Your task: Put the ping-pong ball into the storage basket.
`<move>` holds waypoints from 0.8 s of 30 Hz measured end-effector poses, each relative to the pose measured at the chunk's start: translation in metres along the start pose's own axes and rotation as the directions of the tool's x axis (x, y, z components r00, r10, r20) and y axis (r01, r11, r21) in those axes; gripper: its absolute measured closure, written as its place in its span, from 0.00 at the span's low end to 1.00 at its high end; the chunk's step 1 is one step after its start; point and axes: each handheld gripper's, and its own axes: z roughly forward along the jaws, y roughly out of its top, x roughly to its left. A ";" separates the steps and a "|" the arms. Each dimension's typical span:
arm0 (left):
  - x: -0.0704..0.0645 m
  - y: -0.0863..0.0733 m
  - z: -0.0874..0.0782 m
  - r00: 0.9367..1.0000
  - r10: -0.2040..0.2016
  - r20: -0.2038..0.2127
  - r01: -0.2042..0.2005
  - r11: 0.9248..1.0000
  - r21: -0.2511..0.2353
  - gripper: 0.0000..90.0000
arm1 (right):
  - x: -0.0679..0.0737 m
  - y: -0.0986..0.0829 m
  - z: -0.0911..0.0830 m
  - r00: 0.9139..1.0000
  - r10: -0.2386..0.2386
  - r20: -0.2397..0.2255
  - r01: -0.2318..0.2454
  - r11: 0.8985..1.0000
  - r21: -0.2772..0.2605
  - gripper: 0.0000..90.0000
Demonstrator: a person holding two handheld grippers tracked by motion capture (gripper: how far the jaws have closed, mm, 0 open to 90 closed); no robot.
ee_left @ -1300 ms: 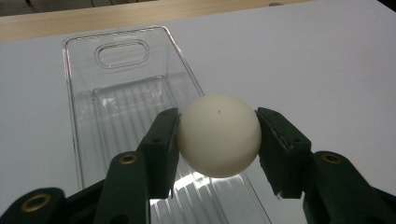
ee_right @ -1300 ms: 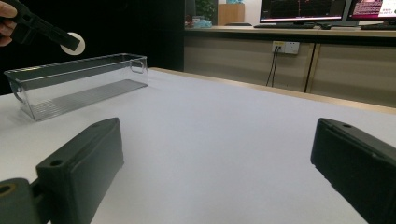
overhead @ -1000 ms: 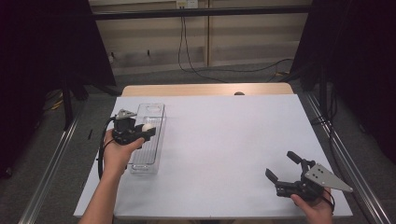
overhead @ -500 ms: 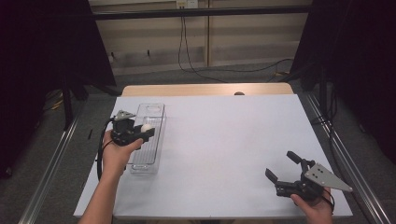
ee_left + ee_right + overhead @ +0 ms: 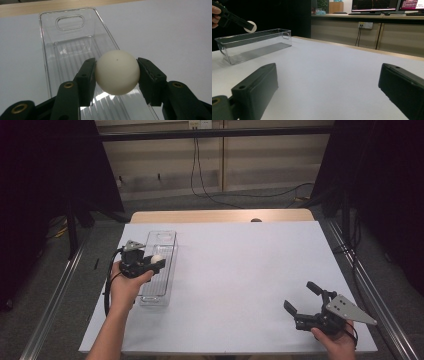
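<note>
A white ball [image 5: 117, 72] is pinched between the two black jaws of my left gripper [image 5: 156, 261], which is shut on it. The ball [image 5: 157, 258] hangs above a clear, long plastic bin [image 5: 159, 284] at the table's left side; the bin's ribbed floor [image 5: 72, 53] lies bare under it. From the right gripper view the ball [image 5: 250, 25] floats just over the bin's rim [image 5: 252, 34]. My right gripper [image 5: 304, 302] rests near the front right corner of the table, open, with nothing between its fingers [image 5: 255, 85].
The white tabletop [image 5: 240, 270] spreads between the two hands. A wooden strip [image 5: 220, 216] runs along its far edge. Metal rails [image 5: 367, 280] flank the table. Cables hang at the back wall, and monitors [image 5: 374, 5] stand on a distant desk.
The left gripper with the ball has barely shifted over the bin. The right gripper has stayed in place, open.
</note>
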 end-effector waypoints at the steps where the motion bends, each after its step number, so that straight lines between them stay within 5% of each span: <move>1: 0.000 0.000 0.000 1.000 -0.001 0.000 0.001 1.000 0.001 0.57 | 0.000 0.000 0.000 1.000 0.002 0.003 -0.002 1.000 -0.003 0.02; 24: 0.001 -0.005 0.002 1.000 0.009 -0.004 -0.009 1.000 0.009 0.57 | 0.001 0.001 0.002 1.000 0.004 -0.001 -0.004 1.000 -0.005 0.02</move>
